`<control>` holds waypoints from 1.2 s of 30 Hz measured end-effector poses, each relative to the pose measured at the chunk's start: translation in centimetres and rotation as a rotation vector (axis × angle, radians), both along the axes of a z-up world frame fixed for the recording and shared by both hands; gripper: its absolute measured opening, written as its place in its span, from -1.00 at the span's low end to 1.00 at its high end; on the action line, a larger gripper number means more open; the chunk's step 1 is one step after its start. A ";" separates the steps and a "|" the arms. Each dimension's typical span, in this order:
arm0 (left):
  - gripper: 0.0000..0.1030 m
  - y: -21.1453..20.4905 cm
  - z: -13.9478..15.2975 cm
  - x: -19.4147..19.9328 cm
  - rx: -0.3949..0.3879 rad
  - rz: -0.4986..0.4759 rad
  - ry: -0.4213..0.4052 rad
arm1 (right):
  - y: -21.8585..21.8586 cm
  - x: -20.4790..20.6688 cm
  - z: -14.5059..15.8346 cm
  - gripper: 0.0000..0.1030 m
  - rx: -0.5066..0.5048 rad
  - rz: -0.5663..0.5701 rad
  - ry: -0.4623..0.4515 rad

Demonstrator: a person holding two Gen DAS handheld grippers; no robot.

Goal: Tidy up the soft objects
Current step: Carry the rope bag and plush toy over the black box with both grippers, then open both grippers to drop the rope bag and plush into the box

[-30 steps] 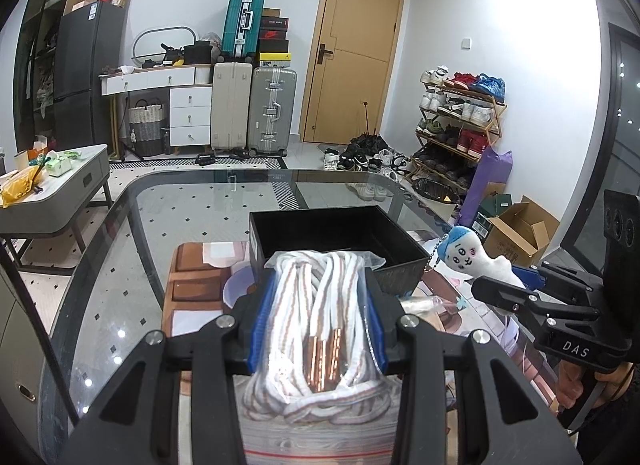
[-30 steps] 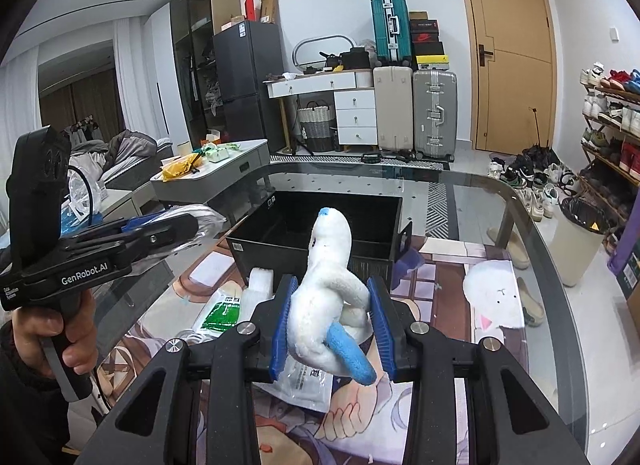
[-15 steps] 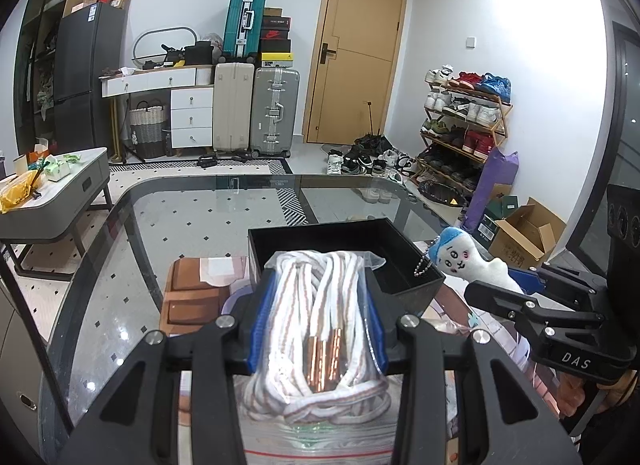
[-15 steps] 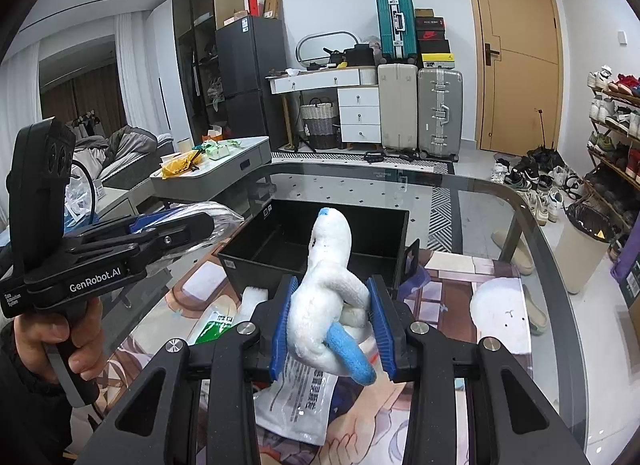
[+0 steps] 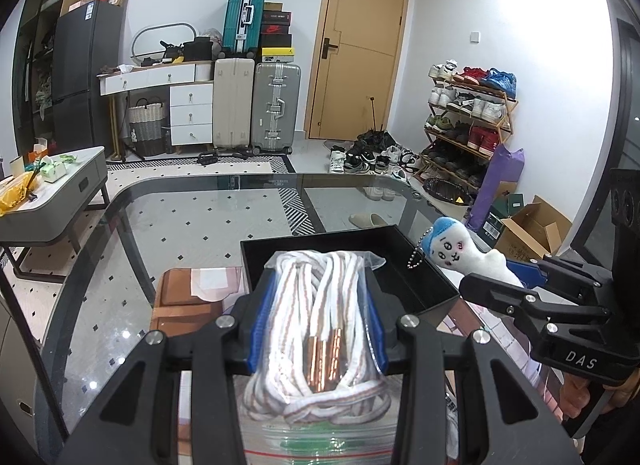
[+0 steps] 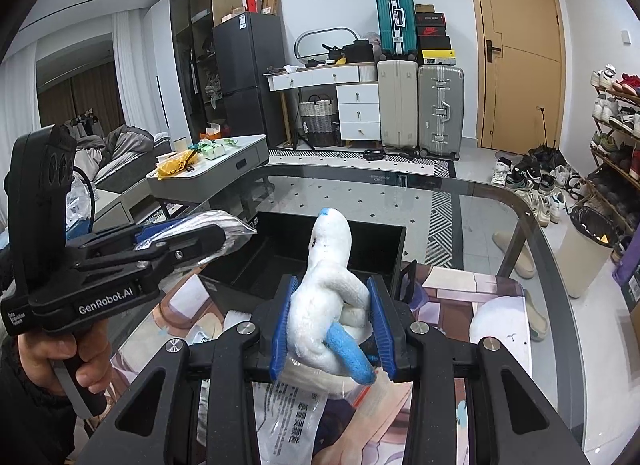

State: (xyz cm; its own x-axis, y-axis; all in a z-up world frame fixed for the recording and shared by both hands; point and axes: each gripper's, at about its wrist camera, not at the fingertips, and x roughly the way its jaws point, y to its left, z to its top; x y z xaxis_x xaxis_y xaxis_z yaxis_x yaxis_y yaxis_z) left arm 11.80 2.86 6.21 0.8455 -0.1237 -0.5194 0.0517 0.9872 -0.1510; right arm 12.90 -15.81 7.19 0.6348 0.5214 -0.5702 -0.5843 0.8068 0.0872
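Left wrist view: left gripper pinching bagged white shoelaces; right gripper pinching white-blue plush toy, black box just beyond both.

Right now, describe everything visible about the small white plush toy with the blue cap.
The small white plush toy with the blue cap is fuzzy fabric: a long white body, a blue limb jutting toward the camera, a drawn face and a silver bead chain hanging from its head. It stands roughly upright, squeezed between the blue pads of the right gripper, held in the air just short of the black open box, touching nothing else.
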 end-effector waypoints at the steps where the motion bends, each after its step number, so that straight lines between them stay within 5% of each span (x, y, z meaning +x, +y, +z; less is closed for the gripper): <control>1: -0.25 0.0 -0.1 0.3 -0.002 0.002 0.001 | 0.2 0.4 0.0 -0.30 -0.004 0.003 0.001; 26: -0.25 -0.1 -2.6 5.9 -0.014 0.046 0.021 | 3.5 7.1 -2.8 -0.30 -0.061 0.037 0.050; 36: -0.24 -0.7 -4.1 7.1 0.039 0.052 0.033 | 4.4 9.2 -4.5 -0.30 -0.095 0.041 0.069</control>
State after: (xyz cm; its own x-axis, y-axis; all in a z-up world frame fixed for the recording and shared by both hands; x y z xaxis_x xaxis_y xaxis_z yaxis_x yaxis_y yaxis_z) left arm 18.92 2.18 2.15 0.8327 -0.0592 -0.5506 -0.0043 0.9935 -0.1133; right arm 22.13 -11.41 2.67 0.5714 0.4876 -0.6601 -0.6124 0.7888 0.0525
